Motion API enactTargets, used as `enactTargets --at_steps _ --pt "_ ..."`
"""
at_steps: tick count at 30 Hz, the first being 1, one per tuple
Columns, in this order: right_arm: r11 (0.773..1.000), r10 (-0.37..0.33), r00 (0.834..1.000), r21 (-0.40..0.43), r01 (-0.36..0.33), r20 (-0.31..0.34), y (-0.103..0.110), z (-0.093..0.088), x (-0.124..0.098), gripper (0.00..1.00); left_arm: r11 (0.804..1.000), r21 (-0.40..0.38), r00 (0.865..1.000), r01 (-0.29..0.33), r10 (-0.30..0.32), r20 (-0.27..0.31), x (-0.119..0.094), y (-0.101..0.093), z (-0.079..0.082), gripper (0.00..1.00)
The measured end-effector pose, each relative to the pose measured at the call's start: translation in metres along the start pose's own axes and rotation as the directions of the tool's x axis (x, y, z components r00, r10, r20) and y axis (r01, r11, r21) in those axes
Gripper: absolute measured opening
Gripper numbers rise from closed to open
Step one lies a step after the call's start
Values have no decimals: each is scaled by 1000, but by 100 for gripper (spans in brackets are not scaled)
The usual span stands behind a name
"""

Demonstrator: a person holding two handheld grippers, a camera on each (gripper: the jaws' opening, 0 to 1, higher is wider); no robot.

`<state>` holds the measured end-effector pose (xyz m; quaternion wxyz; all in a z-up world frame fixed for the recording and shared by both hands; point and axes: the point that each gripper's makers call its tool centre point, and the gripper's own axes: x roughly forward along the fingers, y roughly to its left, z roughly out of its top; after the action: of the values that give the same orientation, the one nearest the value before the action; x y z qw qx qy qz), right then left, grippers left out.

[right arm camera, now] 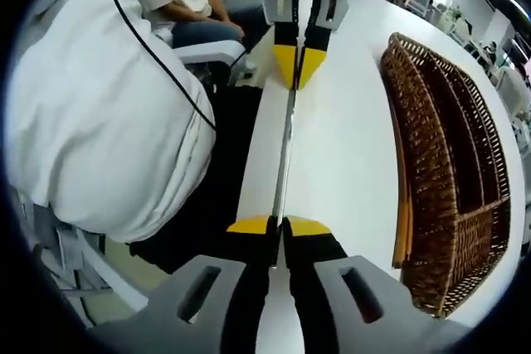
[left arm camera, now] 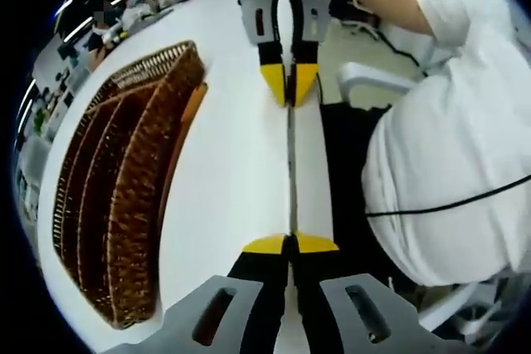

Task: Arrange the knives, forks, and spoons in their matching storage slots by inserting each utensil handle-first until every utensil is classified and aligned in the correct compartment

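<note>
A thin metal utensil (left arm camera: pixel 290 163) stretches between my two grippers above the white table (left arm camera: pixel 232 155), seen edge-on, so I cannot tell its kind. My left gripper (left arm camera: pixel 290 243) is shut on its near end in the left gripper view, and the right gripper (left arm camera: pixel 289 87) pinches its far end. In the right gripper view the same utensil (right arm camera: pixel 284 147) runs from my right gripper (right arm camera: pixel 278 225) up to the left gripper (right arm camera: pixel 299 68). A brown wicker basket (left arm camera: pixel 124 196) with long slots lies left of the utensil, and shows as the wicker basket (right arm camera: pixel 452 172) on the right.
A person in a white shirt (left arm camera: pixel 448 172) sits at the table edge (right arm camera: pixel 249 163) close beside the utensil, the shirt (right arm camera: pixel 99 97) crossed by a black cable. A white chair armrest (left arm camera: pixel 373 79) sticks out near the edge. An orange strip (left arm camera: pixel 187 126) runs along the basket's near side.
</note>
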<state>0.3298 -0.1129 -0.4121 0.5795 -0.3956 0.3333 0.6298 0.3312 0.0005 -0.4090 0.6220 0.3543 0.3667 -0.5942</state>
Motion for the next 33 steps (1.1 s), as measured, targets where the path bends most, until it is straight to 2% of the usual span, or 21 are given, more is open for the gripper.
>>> enactTargets --at_steps 5,10,13,18,23,28,33 --pt "1000 2 1000 12 -3 9 -1 -1 0 4 1000 -8 1000 -3 3 14 1 1 1 1" --pt "1000 12 1000 23 -12 14 -2 -1 0 4 1000 18 1000 -12 12 26 0 3 1 3" --pt "999 16 1000 30 -16 17 -2 0 1 4 1000 22 1000 -6 5 30 0 2 1 2" --pt "997 31 999 74 -32 16 -2 0 1 4 999 39 1000 -12 12 21 0 1 1 1" --pt "997 41 999 71 -42 15 -3 2 1 4 999 41 1000 -4 3 13 -2 3 -1 1" --pt "992 56 998 108 -59 32 -9 9 -4 3 1000 29 1000 3 -3 6 -11 9 -1 0" --pt "992 50 997 111 -56 54 -19 17 -12 3 1000 21 1000 -12 12 14 -24 22 1 0"
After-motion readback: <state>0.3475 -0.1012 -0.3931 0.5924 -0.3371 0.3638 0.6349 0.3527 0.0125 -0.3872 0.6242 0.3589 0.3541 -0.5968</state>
